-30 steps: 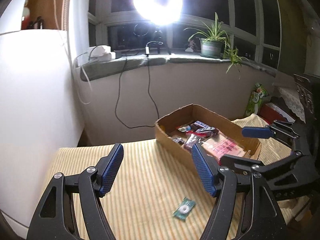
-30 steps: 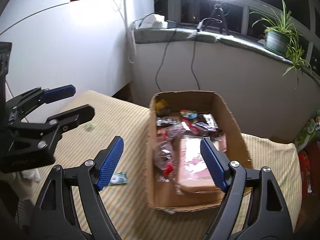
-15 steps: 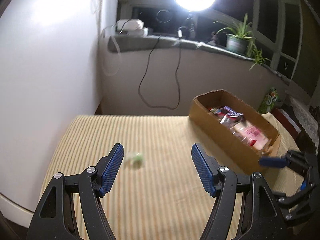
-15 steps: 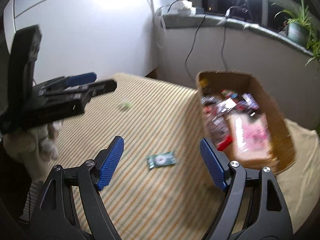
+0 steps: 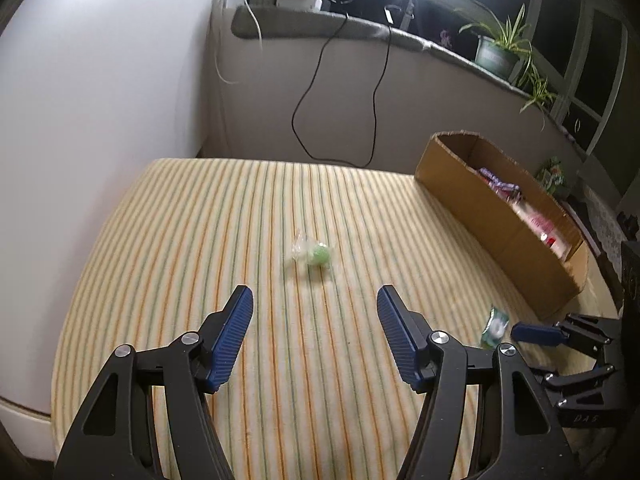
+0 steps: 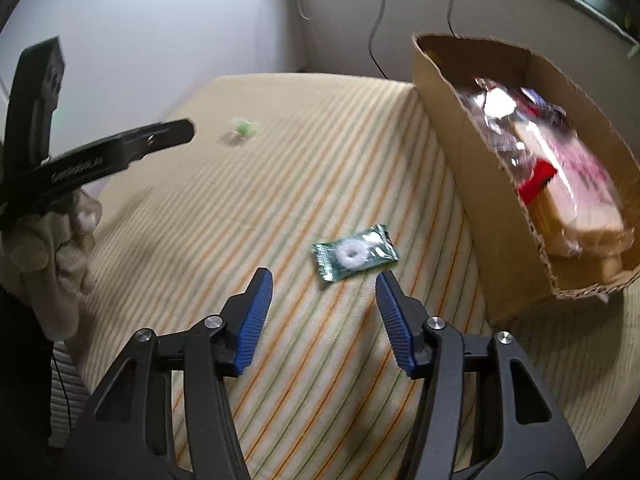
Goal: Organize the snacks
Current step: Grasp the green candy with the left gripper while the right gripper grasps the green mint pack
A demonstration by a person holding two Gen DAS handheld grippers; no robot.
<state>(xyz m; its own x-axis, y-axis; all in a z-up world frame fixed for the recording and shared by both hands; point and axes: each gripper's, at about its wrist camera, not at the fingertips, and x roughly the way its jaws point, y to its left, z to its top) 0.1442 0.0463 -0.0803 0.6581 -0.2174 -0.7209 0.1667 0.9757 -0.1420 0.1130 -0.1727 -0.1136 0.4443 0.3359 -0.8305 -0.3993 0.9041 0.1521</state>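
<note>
Green ring-candy packet (image 6: 355,255) now just ahead of narrowing, still-empty right gripper (image 6: 324,294); left gripper (image 5: 314,308) spread.

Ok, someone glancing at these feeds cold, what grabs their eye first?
Probably the dark green wrapped mint lying flat on the striped cloth, just ahead of the open right gripper. Next, the cardboard box full of snacks on the right. Further left, a small green candy in clear wrap sits alone ahead of the open left gripper.
</note>
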